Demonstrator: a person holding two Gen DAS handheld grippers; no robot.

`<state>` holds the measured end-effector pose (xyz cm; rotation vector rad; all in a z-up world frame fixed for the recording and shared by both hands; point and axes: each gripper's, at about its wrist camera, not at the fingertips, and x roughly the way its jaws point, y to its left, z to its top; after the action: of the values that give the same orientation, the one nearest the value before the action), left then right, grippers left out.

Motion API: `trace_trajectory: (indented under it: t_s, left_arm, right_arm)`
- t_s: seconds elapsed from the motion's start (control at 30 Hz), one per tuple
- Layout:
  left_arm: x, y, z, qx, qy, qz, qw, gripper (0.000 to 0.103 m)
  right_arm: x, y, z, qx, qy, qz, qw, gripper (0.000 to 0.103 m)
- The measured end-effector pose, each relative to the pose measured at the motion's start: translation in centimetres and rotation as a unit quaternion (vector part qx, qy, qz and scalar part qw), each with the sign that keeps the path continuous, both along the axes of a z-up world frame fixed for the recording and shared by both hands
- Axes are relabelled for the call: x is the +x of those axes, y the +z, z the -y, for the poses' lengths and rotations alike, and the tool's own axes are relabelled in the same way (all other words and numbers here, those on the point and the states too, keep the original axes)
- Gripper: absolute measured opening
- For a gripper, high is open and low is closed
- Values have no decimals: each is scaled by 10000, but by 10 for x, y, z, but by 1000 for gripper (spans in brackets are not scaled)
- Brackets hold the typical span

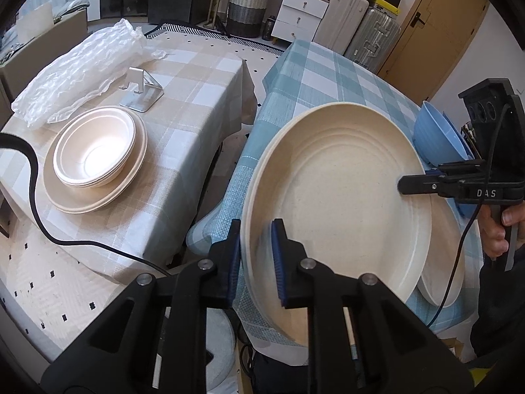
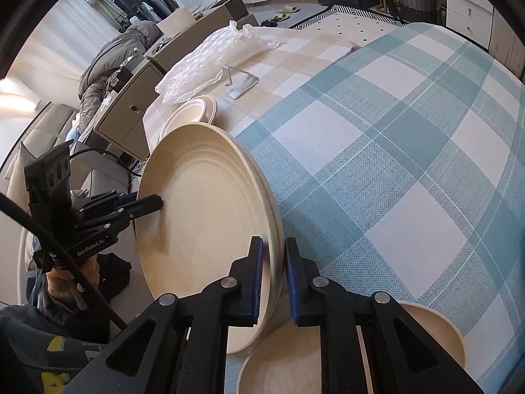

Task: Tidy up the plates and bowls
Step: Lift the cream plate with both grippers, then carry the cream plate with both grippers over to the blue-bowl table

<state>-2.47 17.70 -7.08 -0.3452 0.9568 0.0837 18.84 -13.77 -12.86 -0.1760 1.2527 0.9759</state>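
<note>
Plates [image 1: 344, 190], a cream stack, hang tilted over the blue-checked table [image 1: 328, 75]; your left gripper [image 1: 256, 259] pinches the near rim, your right gripper [image 2: 274, 275] clamps the opposite rim, fingers tight on both

My right hand-held gripper [image 2: 274, 274] grips the near rim of the large cream plate [image 2: 203, 216], one pad on each face. The plate stands tilted on edge over the blue-checked bench [image 2: 393, 138]. At its far rim the left hand-held gripper [image 2: 154, 205] clamps it too. Below the plate sits a cream bowl [image 2: 279, 361].
</note>
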Motion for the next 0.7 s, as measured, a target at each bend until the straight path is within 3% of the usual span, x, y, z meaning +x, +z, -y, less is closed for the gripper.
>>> trace_trajectory:
  t_s: [0.7]
  left_arm:
    - [-2,35,30,176,-267,301,9990,14]
  right_arm:
    - [-11,31,39,266,-366,212,9988,14]
